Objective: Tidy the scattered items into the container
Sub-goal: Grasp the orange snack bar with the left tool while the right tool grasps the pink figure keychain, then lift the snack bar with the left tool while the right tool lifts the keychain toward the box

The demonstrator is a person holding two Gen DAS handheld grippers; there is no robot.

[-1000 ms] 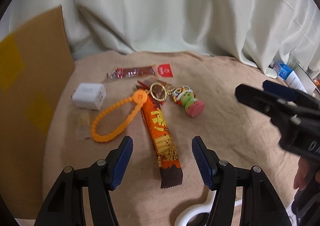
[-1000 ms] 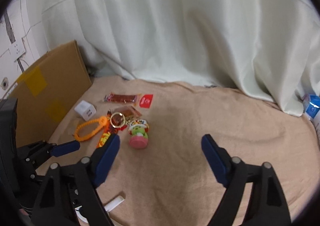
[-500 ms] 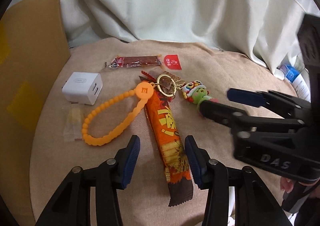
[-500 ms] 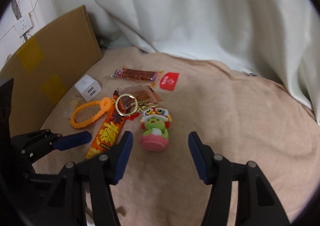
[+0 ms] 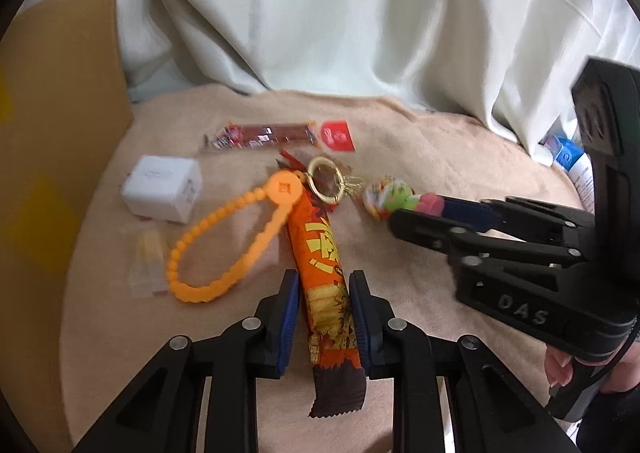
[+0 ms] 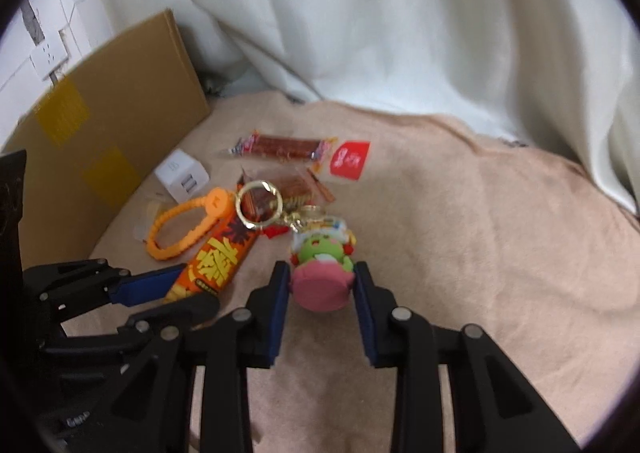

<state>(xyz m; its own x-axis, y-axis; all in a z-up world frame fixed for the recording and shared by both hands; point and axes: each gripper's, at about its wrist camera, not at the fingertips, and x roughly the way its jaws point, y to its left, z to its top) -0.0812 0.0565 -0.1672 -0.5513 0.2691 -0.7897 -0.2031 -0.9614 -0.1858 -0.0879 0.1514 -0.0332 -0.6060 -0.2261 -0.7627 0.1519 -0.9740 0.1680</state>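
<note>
Left tool (image 5: 324,285) brackets orange snack bar (image 5: 322,253).

A beige cloth (image 6: 460,221) is spread over the work surface and fills the lower half of both views. Behind it, from about 10 to 2 o'clock, a pale cream curtain (image 6: 380,33) hangs in broad vertical folds, its hem resting on the cloth. At 9 o'clock a brown cardboard panel (image 6: 108,133) patched with yellow tape is stood upright. At 10 o'clock in the right wrist view, a white tiled wall (image 6: 60,25) with a wall socket (image 6: 50,53) is seen. Soft, even light falls throughout.
</note>
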